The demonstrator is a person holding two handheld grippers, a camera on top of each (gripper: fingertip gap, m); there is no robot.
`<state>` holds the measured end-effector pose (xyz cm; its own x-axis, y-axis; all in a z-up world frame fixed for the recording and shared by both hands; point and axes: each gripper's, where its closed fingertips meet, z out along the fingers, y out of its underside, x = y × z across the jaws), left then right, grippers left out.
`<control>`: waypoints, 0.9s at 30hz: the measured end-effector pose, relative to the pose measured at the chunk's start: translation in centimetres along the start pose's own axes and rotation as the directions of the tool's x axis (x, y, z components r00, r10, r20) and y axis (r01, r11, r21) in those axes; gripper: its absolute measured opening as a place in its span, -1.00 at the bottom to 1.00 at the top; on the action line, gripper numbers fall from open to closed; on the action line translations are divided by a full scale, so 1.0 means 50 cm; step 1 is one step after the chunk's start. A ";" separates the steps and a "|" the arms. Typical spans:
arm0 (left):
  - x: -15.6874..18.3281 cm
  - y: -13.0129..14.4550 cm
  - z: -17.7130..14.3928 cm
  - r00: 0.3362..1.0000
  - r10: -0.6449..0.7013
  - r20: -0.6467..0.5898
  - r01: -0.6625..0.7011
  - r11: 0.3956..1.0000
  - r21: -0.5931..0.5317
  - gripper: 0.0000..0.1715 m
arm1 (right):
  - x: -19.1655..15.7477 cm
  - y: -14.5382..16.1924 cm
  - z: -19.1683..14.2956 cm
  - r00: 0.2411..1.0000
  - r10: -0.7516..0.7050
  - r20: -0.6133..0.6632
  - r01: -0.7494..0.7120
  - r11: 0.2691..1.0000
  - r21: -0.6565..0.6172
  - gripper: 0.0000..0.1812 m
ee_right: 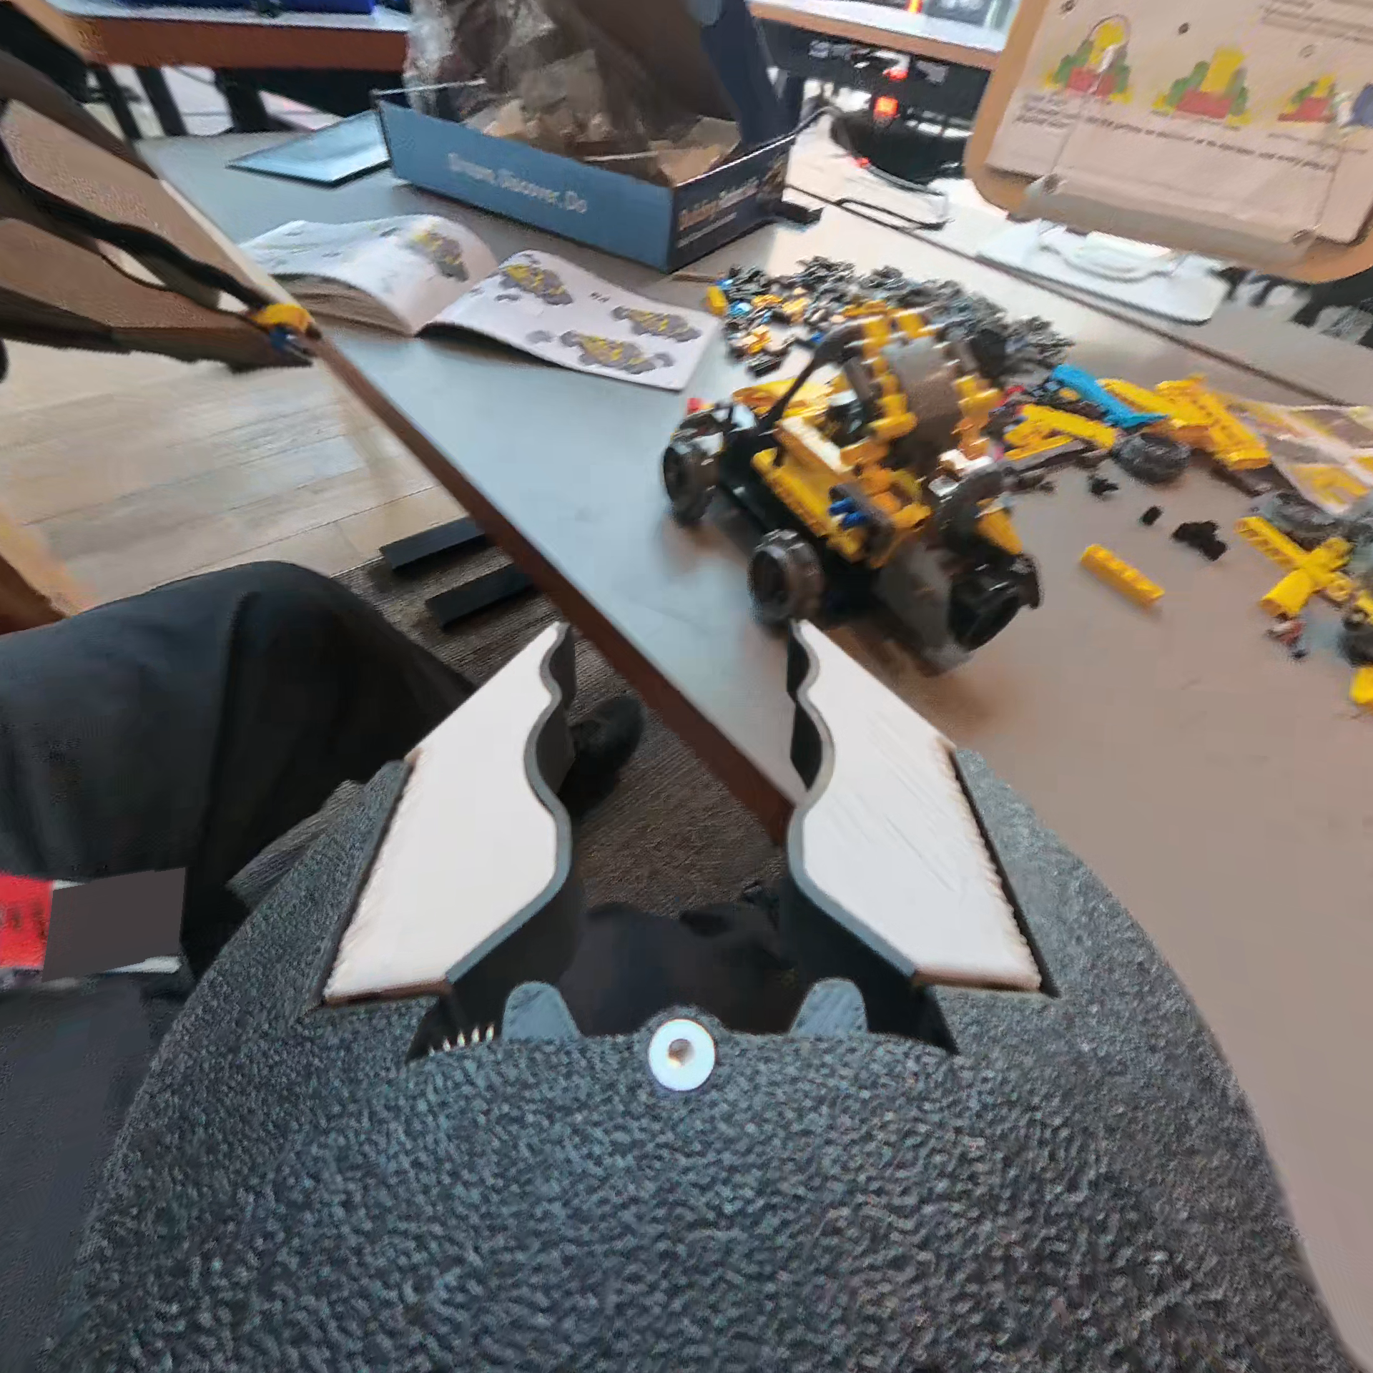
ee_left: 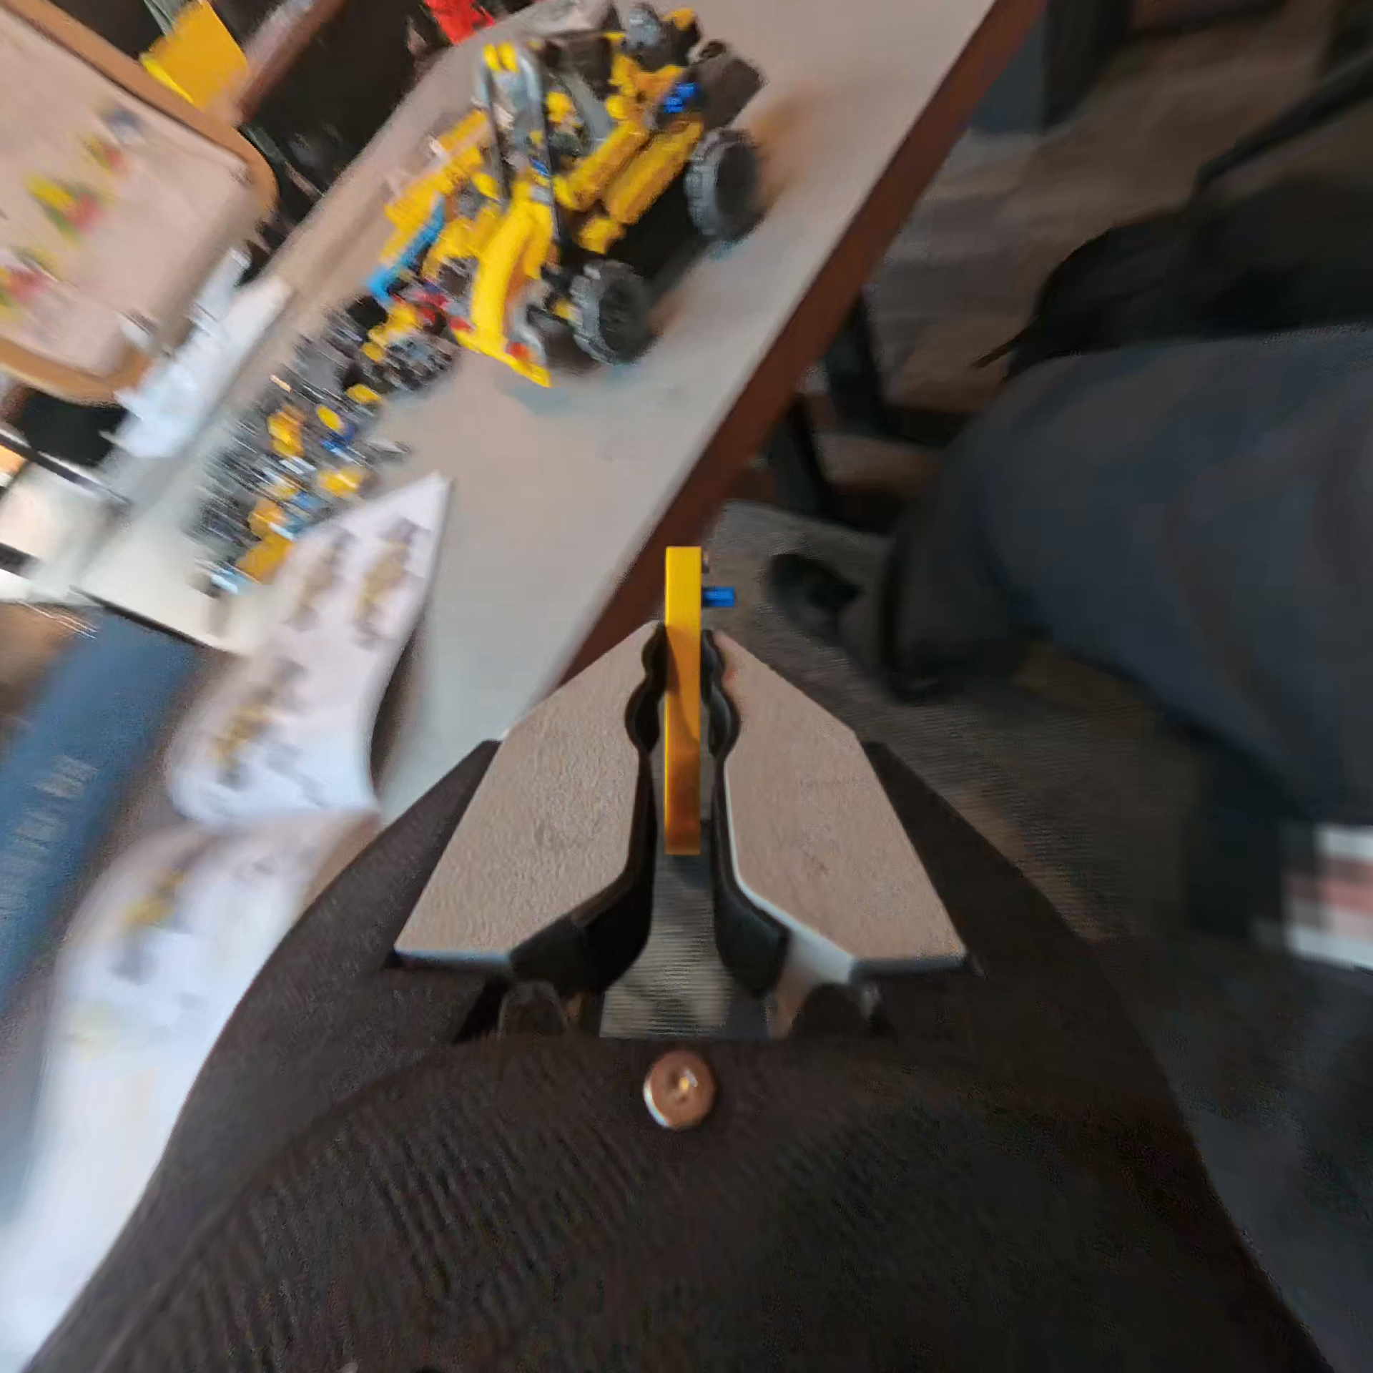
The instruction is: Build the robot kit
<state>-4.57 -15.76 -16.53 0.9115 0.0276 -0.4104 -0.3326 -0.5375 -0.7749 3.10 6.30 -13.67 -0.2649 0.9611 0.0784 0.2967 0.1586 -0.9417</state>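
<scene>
- Left wrist view, nearest: left gripper (ee_left: 682, 672) clamped on a thin yellow beam (ee_left: 682, 698), blue pin (ee_left: 718, 595) at its tip; likely light, stiff, slick plastic, held mid-length, poised just off the tabletop (ee_left: 594, 475) edge.
- Right gripper (ee_right: 677, 661) spread wide, holding nothing, over the tabletop edge.
- Beyond: yellow brick vehicle (ee_right: 854, 498), probably fragile; open surface before it.
- Farthest: loose pieces (ee_right: 877, 312), open booklet (ee_right: 475, 297), blue box (ee_right: 579, 186).
</scene>
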 end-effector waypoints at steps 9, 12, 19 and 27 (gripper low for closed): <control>-0.244 -0.064 0.246 0.772 0.582 0.256 -0.572 0.812 -0.118 -0.95 | 0.192 -0.048 0.078 0.994 0.027 -0.102 -0.026 1.000 0.005 -0.38; -0.240 -0.063 0.281 0.763 0.594 0.254 -0.592 0.800 -0.092 -0.95 | 0.234 -0.048 0.082 0.991 0.021 -0.129 -0.024 0.999 -0.028 -0.37; -0.222 -0.049 0.322 0.738 0.637 0.222 -0.643 0.764 -0.059 -0.95 | 0.313 -0.114 0.143 0.998 0.005 -0.060 -0.011 0.995 -0.098 -0.60; -0.214 -0.055 0.324 0.665 0.697 0.267 -0.712 0.700 -0.056 -0.96 | 0.280 -0.133 0.297 0.993 -0.032 0.117 0.057 0.976 -0.212 -0.72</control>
<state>-17.35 -0.92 -17.81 0.3098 -0.1314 -0.9417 -0.8680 -0.4432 -0.2238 -16.19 15.32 -11.17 -0.3802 0.9223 0.0695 0.4691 0.2571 -0.8449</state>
